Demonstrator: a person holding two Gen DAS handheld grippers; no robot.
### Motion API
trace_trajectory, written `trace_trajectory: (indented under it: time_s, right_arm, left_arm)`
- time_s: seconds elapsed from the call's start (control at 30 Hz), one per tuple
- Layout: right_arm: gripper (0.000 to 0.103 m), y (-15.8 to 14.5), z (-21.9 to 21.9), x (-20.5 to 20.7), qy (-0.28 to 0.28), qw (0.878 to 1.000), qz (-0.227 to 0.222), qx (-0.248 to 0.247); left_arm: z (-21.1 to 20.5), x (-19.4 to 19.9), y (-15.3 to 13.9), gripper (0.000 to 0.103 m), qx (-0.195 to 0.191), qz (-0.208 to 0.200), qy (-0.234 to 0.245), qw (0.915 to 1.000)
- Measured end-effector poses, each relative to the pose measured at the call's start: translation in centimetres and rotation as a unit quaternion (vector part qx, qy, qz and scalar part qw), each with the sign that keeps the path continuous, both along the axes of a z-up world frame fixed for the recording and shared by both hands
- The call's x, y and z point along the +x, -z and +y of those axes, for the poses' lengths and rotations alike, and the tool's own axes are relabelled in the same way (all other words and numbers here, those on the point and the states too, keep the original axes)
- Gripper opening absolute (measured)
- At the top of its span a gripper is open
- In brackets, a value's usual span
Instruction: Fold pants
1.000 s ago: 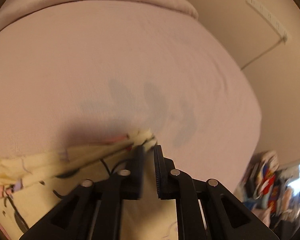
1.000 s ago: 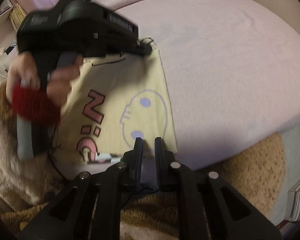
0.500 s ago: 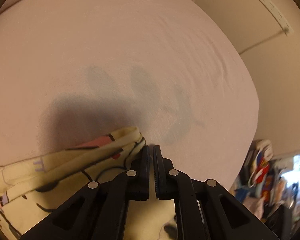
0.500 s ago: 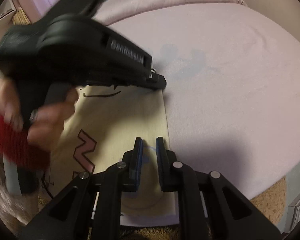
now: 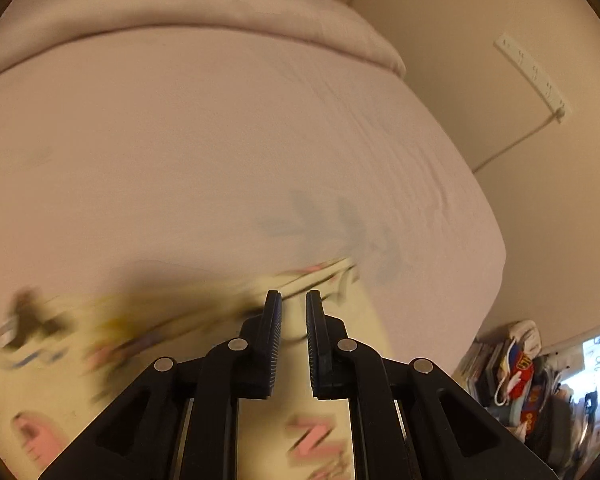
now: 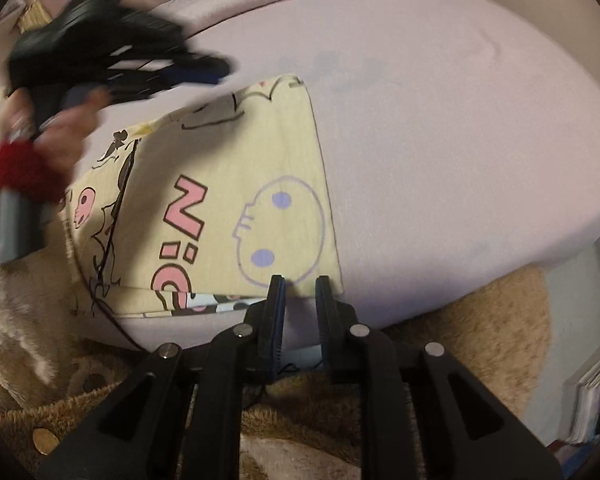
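The pale yellow printed pants [image 6: 228, 200] lie folded flat on the pink bed [image 6: 440, 140], with pink letters and a purple face outline showing. In the left wrist view the pants [image 5: 204, 320] are blurred under my left gripper [image 5: 293, 300], which is open and empty just above their far edge. My right gripper [image 6: 300, 280] is open and empty at the pants' near right corner, by the bed's front edge. The left gripper [image 6: 216, 70] also shows in the right wrist view, blurred, lifted off the far corner.
A folded pink duvet [image 5: 220, 4] lies along the far side of the bed. A beige wall with a power strip [image 5: 532, 76] is on the right. Clutter [image 5: 532, 376] sits on the floor at the right. A brown furry rug [image 6: 480, 340] lies below the bed.
Both grippers have opened and let go of the pants. The left gripper has lifted off the far corner; the right has drawn back to the near edge. The pants now lie flat.
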State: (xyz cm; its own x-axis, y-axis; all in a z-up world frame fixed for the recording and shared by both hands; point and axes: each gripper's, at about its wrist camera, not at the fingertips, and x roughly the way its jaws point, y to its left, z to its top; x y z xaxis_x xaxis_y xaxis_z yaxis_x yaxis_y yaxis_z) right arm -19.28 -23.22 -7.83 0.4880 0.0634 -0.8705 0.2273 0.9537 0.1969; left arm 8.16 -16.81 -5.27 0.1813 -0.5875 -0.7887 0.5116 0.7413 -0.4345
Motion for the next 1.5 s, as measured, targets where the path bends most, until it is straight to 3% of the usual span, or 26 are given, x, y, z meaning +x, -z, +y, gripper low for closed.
trace_trajectory:
  time_s: [0.1,0.17,0.23,0.27,0.4,0.5,0.57,0.67,0.73,0.87,0.93,1.0,1.03,1.13,1.17,1.23,1.3,1.4,1.5]
  right_arm:
    - [0.017,-0.8,0.7,2.3,-0.016,1.0,-0.009,-0.013]
    - [0.018,-1.4,3.0,4.2,-0.031,0.999,-0.008,-0.027]
    - [0.022,-1.5,3.9,6.5,-0.049,0.998,-0.009,-0.041]
    - [0.024,-1.7,4.8,7.5,-0.063,0.997,-0.01,-0.048]
    - [0.037,-3.0,7.8,9.6,-0.111,0.992,-0.021,-0.048]
    - [0.047,-2.7,11.7,12.3,-0.147,0.987,-0.029,-0.058]
    - [0.05,-2.3,13.7,13.5,-0.167,0.984,-0.032,-0.053]
    - [0.051,-0.1,15.6,15.0,-0.185,0.982,0.005,-0.034]
    - [0.055,1.3,16.4,15.1,-0.189,0.98,0.003,-0.059]
    - [0.059,1.4,16.5,15.2,-0.181,0.982,-0.001,-0.055]
    - [0.061,1.3,16.2,15.4,-0.178,0.983,0.005,-0.045]
    - [0.061,1.4,16.4,15.6,-0.18,0.983,0.004,-0.048]
    - [0.061,1.4,16.6,15.5,-0.181,0.982,0.003,-0.054]
    - [0.062,1.4,16.9,15.7,-0.181,0.982,0.004,-0.059]
    - [0.062,1.6,17.1,15.9,-0.18,0.982,0.005,-0.058]
    - [0.064,1.7,17.2,16.1,-0.18,0.982,0.006,-0.056]
    - [0.064,1.7,17.3,16.1,-0.18,0.982,0.005,-0.057]
    - [0.065,1.8,17.3,16.1,-0.179,0.982,0.002,-0.057]
    - [0.065,1.8,17.3,16.2,-0.178,0.982,0.002,-0.055]
  left_arm:
    - [6.7,-0.8,-0.9,0.009,-0.003,-0.017,-0.047,0.9987]
    - [11.4,-1.4,-1.0,0.015,-0.002,-0.02,-0.091,0.9956]
    - [16.5,-2.0,-1.0,0.033,0.008,-0.027,-0.149,0.9885]
    - [18.8,-2.4,-1.0,0.036,0.015,-0.034,-0.176,0.9838]
    - [26.9,-4.1,-1.0,0.045,0.046,-0.053,-0.275,0.9589]
    - [32.6,-5.4,-0.3,0.057,0.043,-0.047,-0.354,0.9329]
    - [35.0,-6.5,0.6,0.058,0.034,-0.033,-0.399,0.9159]
    - [38.5,-7.3,1.7,0.058,0.028,-0.016,-0.454,0.8905]
    - [40.3,-7.6,2.6,0.058,0.028,-0.004,-0.478,0.878]
    - [40.8,-7.4,3.8,0.058,0.034,0.011,-0.482,0.8757]
    - [40.3,-6.9,4.3,0.058,0.027,0.028,-0.463,0.8858]
    - [40.0,-6.7,5.2,0.058,-0.014,0.055,-0.442,0.895]
    - [39.9,-6.6,5.9,0.058,-0.029,0.069,-0.439,0.8953]
    - [39.2,-6.7,5.6,0.058,-0.016,0.063,-0.436,0.8977]
    - [39.1,-6.6,5.7,0.058,-0.022,0.079,-0.434,0.8969]
    - [39.3,-6.7,6.1,0.058,-0.058,0.116,-0.443,0.8872]
    - [39.3,-6.8,6.1,0.058,-0.072,0.129,-0.444,0.8837]
    - [39.0,-6.9,6.1,0.058,-0.069,0.125,-0.441,0.8861]
    - [38.3,-6.6,6.0,0.058,-0.045,0.116,-0.431,0.8937]
